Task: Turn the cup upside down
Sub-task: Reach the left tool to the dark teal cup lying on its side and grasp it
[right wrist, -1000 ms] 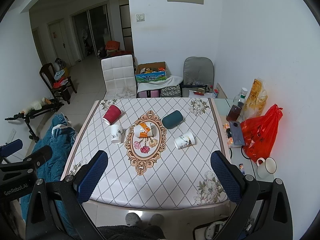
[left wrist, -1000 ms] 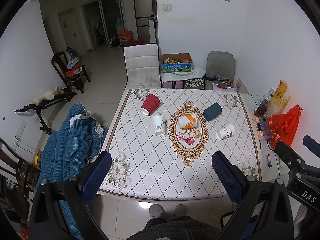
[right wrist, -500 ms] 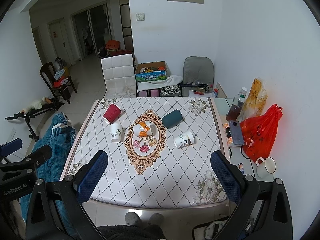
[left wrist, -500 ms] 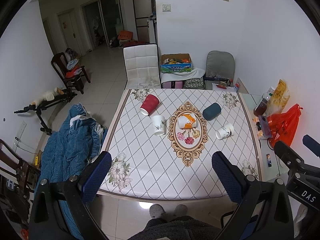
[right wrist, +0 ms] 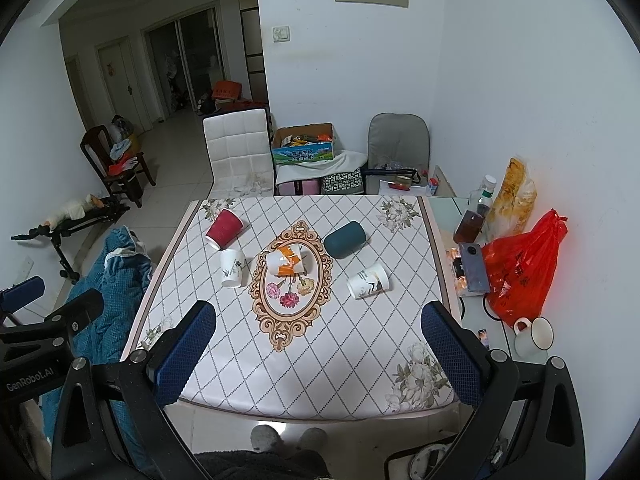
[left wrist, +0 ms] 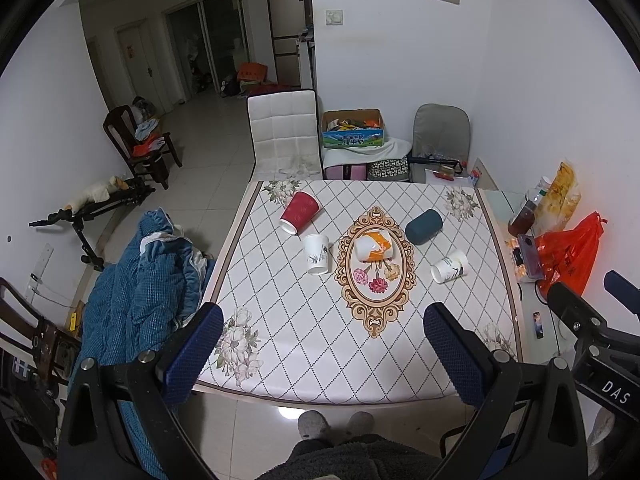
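Five cups lay on the tabletop (left wrist: 304,344) when I looked, all well ahead of both tongs and touched by neither. My left tongs (left wrist: 323,346) hung over the near edge with the jaws wide and nothing between them; my right tongs (right wrist: 318,346) were just as wide and just as empty, also at the near edge. One white cup (left wrist: 317,254) with a dark sprig print stood on its end, left of the oval flower motif (left wrist: 375,272); I could not tell which way its mouth faced. Beyond it, a red cup (left wrist: 299,212) lay on its side toward the far left corner, mouth toward me. On the upper part of the motif an orange-and-white cup (left wrist: 373,247) lay tipped over. Farther right, a teal cup (left wrist: 424,226) lay on its side, and nearer me a second white cup (left wrist: 449,266) rested on its side with its mouth to the left. From the right wrist view, that second white cup (right wrist: 368,281) sat ahead between the two fingers (right wrist: 182,354), nearer the right one. Off the tabletop's right edge sat a red bag (right wrist: 524,268). Blue bedding (left wrist: 136,292) was heaped on the left.
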Demonstrator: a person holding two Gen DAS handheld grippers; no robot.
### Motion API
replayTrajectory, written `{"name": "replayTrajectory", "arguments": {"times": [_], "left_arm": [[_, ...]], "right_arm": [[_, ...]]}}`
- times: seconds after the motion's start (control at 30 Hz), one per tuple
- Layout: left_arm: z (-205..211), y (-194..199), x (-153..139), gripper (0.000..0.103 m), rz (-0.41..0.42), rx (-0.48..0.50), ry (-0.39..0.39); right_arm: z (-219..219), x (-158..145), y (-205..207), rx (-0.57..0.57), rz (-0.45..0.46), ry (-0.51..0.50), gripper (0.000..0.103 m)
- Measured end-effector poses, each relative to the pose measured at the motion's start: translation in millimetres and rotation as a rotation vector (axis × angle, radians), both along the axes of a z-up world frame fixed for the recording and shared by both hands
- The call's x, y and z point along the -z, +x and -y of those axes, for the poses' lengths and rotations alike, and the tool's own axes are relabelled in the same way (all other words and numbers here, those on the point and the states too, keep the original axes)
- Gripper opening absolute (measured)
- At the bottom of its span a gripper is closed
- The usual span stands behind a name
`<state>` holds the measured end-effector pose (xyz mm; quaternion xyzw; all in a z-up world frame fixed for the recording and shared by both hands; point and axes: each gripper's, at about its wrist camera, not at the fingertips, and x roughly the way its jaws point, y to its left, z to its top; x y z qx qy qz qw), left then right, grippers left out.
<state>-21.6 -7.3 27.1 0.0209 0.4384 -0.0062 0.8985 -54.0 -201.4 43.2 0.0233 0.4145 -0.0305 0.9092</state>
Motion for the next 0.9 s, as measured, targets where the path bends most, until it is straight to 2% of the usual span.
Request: {"name": "replayTrajectory", "arguments": {"times": [0.27,0.4,0.6,0.73,0.9], "left_arm": [[0.9,17.7,10.8,0.103,-0.017,-0.029,-0.008],[5.1,36.8,29.4,0.103,-0.044,-0.06,0.004],[14.0,72.7,68.6,0.103,-0.098,-0.078,0.063],[18.7,101.2,96.7,0.103,-0.16,-0.07,0.089],[29.4,141.5,130.5,0.103,-0.218,-0.029,0.134]], "right_arm": [[3.4,3.5,10.5,-0.006,-0.014,0.006,0.103],[12.8,28.1,35.7,0.0,-0.065,0.018,0.103],[34.2,88.7,70.6,0.038,-0.172,0.054,0.103],[51.6,147.4,94.9,0.082,-0.28,0.129,0.103],[69.3,205.7,117.8,0.161,-0.367,0.175,0.103]]}}
